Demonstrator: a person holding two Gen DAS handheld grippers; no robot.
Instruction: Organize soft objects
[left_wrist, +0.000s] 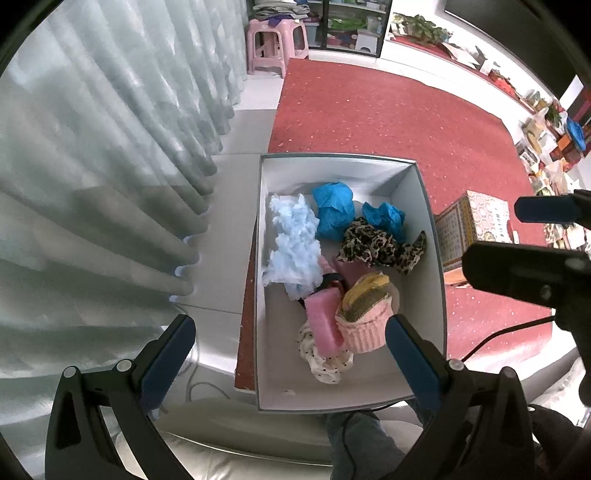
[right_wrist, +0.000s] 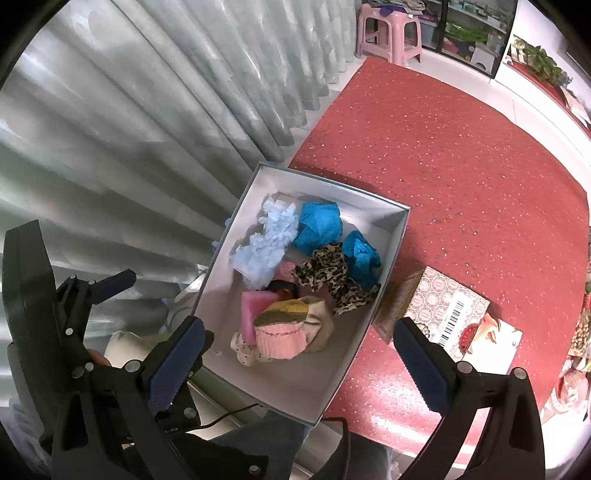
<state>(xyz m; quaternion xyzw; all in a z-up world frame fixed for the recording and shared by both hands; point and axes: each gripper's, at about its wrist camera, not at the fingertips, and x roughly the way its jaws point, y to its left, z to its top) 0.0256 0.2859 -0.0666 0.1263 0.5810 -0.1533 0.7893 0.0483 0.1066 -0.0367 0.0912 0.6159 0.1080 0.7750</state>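
An open white box (left_wrist: 434, 258) (right_wrist: 354, 354) on the floor holds soft things: a light blue fluffy piece (left_wrist: 293, 240) (right_wrist: 266, 243), two crumpled blue wads (left_wrist: 332, 208) (right_wrist: 319, 227), a leopard-print cloth (left_wrist: 380, 245) (right_wrist: 328, 275), a pink sponge (left_wrist: 325, 321) (right_wrist: 253, 308), a pink and yellow knitted sock (left_wrist: 365, 317) (right_wrist: 284, 332) and a dotted white cloth (left_wrist: 325, 360). My left gripper (left_wrist: 291, 358) is open and empty above the box's near end. My right gripper (right_wrist: 295, 363) is open and empty above the box; it also shows in the left wrist view (left_wrist: 532, 240).
A red carpet (left_wrist: 388, 114) (right_wrist: 461, 166) lies under and beyond the box. A patterned cardboard box (left_wrist: 469, 225) (right_wrist: 450, 314) sits right of it. Grey curtains (left_wrist: 92, 166) hang on the left. A pink stool (left_wrist: 275, 40) stands far back. Clutter lines the right wall.
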